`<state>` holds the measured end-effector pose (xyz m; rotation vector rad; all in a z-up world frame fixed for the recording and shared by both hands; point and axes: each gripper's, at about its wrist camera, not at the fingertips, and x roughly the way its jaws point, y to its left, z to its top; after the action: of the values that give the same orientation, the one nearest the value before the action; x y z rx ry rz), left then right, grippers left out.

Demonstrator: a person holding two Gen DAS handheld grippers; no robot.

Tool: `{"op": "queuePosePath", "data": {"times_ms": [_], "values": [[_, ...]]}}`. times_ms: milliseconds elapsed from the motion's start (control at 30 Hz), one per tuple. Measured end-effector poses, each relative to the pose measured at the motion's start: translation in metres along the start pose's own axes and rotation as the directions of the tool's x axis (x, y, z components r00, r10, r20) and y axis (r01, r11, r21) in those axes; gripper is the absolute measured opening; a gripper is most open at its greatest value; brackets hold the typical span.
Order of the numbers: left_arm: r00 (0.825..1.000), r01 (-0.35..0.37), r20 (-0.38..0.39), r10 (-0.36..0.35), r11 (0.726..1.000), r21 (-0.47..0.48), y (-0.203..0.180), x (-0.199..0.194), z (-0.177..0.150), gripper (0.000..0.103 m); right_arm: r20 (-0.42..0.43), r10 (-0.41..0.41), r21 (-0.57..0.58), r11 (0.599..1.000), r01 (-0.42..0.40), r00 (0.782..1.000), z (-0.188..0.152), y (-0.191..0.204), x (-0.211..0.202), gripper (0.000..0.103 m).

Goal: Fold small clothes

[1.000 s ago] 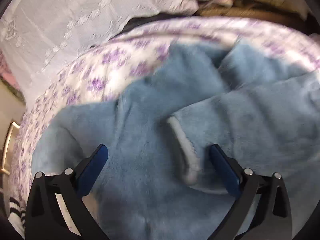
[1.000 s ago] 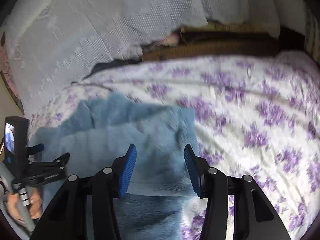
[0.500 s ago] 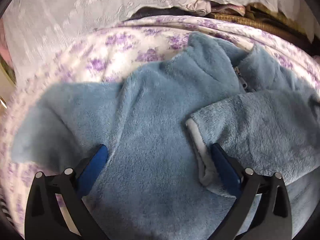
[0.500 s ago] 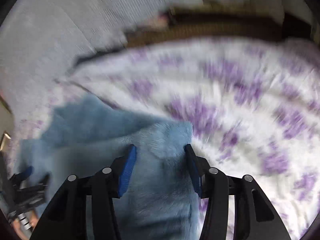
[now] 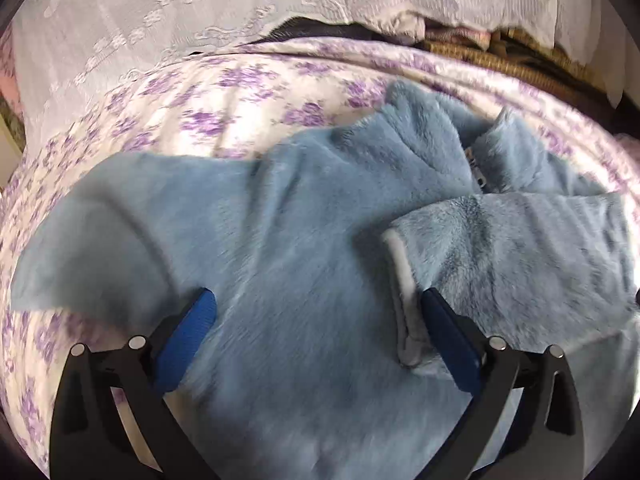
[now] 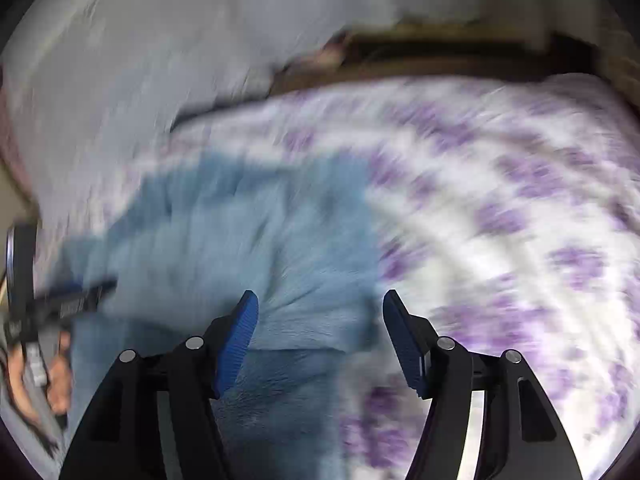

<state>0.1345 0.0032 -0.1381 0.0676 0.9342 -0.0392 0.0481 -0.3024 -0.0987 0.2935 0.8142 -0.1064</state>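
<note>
Purple-flowered bedspread bears a fluffy blue jacket, sleeve folded across; left tool wide open, right tool opening, both empty.

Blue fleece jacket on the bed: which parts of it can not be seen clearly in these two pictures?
- Jacket hem, left wrist view: cut off by the lower edge and covered by the left tongs.
- Zipper: mostly hidden under the folded sleeve.
- Right wrist view: motion blur smears the fleece texture and bedsheet print.

No text or label can be read; the right view is blurred
</note>
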Motion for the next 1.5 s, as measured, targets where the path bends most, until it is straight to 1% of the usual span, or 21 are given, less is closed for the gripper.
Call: {"op": "queuePosePath", "data": {"times_ms": [33, 67, 100, 167, 233, 333, 400, 500, 567, 733, 800, 867, 900, 967, 1100, 1167, 1200, 1267, 1333, 1400, 1500], "values": [[1.000, 0.014, 0.008, -0.014, 1.000, -0.012, 0.007, -0.009, -0.002, 0.099, 0.088, -0.042, -0.004, 0.999, 0.042, 0.995, -0.003, -0.007, -0.019, 0.077], [0.999, 0.027, 0.022, -0.027, 0.999, -0.027, 0.018, -0.021, -0.005, 0.099, 0.125, -0.076, -0.010, 0.997, 0.077, 0.989, -0.006, -0.009, -0.026, 0.094], [0.999, 0.011, 0.036, -0.009, 0.999, -0.043, 0.029, -0.031, -0.007, 0.099, 0.158, -0.124, -0.017, 0.992, 0.129, 0.980, -0.009, -0.014, -0.032, 0.100], [0.998, -0.030, 0.053, 0.035, 0.995, -0.092, 0.058, -0.046, -0.014, 0.099, 0.153, -0.175, 0.007, 0.984, 0.176, 0.973, -0.015, -0.027, -0.033, 0.100], [0.999, -0.016, 0.048, 0.023, 0.990, -0.142, 0.086, -0.053, -0.021, 0.099, 0.110, -0.158, 0.076, 0.986, 0.150, 0.981, -0.014, -0.044, -0.032, 0.100], [1.000, -0.002, -0.004, 0.001, 0.968, -0.250, 0.139, -0.046, -0.035, 0.099, 0.072, -0.134, 0.132, 0.984, 0.123, 0.988, -0.016, -0.057, -0.028, 0.100], [1.000, -0.012, -0.029, 0.002, 0.932, -0.363, 0.176, -0.037, -0.041, 0.099, 0.040, -0.114, 0.156, 0.982, 0.107, 0.993, -0.021, -0.057, -0.020, 0.100], [0.994, 0.095, 0.005, -0.110, 0.837, -0.539, 0.221, -0.025, -0.046, 0.099, 0.008, -0.091, 0.191, 0.978, 0.088, 0.996, -0.025, -0.062, -0.015, 0.100], [0.986, 0.154, 0.042, -0.162, 0.783, -0.603, 0.236, -0.021, -0.047, 0.099, 0.002, -0.077, 0.210, 0.975, 0.075, 0.997, -0.026, -0.064, -0.013, 0.100], [0.974, 0.216, 0.102, -0.202, 0.694, -0.687, 0.262, -0.007, -0.038, 0.099, -0.027, -0.088, 0.204, 0.975, 0.092, 0.996, -0.025, -0.062, -0.007, 0.100], [0.965, 0.249, 0.128, -0.229, 0.643, -0.725, 0.277, 0.003, -0.035, 0.099, -0.034, -0.097, 0.194, 0.976, 0.102, 0.995, -0.026, -0.060, -0.006, 0.100], [0.960, 0.269, 0.157, -0.230, 0.622, -0.735, 0.289, 0.005, -0.034, 0.096, -0.039, -0.101, 0.190, 0.976, 0.107, 0.994, -0.025, -0.060, -0.005, 0.100], [0.961, 0.269, 0.162, -0.223, 0.622, -0.735, 0.292, 0.006, -0.033, 0.091, -0.041, -0.103, 0.187, 0.976, 0.109, 0.994, -0.025, -0.060, -0.004, 0.100], [0.970, 0.237, 0.145, -0.195, 0.626, -0.743, 0.300, 0.012, -0.033, 0.059, -0.045, -0.107, 0.183, 0.977, 0.114, 0.993, -0.025, -0.059, -0.003, 0.100], [0.966, 0.251, 0.155, -0.206, 0.605, -0.755, 0.308, 0.015, -0.036, 0.040, -0.051, -0.108, 0.178, 0.977, 0.115, 0.993, -0.023, -0.060, -0.001, 0.100], [0.965, 0.255, 0.156, -0.213, 0.605, -0.755, 0.310, 0.014, -0.036, 0.028, -0.051, -0.108, 0.178, 0.977, 0.116, 0.993, -0.023, -0.060, -0.001, 0.100], [0.965, 0.255, 0.154, -0.214, 0.607, -0.752, 0.311, 0.012, -0.038, 0.026, -0.052, -0.108, 0.178, 0.977, 0.116, 0.993, -0.023, -0.059, -0.001, 0.100], [0.970, 0.238, 0.143, -0.198, 0.635, -0.735, 0.306, 0.007, -0.035, 0.021, -0.053, -0.111, 0.176, 0.977, 0.119, 0.992, -0.023, -0.059, 0.000, 0.100], [0.978, 0.208, 0.133, -0.162, 0.683, -0.700, 0.296, -0.003, -0.031, 0.018, -0.057, -0.117, 0.170, 0.977, 0.125, 0.991, -0.023, -0.059, 0.001, 0.100], [0.985, 0.172, 0.123, -0.120, 0.744, -0.645, 0.280, -0.014, -0.023, 0.018, -0.060, -0.122, 0.165, 0.978, 0.130, 0.991, -0.023, -0.058, 0.002, 0.100], [0.989, 0.145, 0.116, -0.095, 0.803, -0.578, 0.257, -0.026, -0.014, 0.018, -0.064, -0.124, 0.160, 0.978, 0.133, 0.990, -0.022, -0.058, 0.003, 0.100]]}}
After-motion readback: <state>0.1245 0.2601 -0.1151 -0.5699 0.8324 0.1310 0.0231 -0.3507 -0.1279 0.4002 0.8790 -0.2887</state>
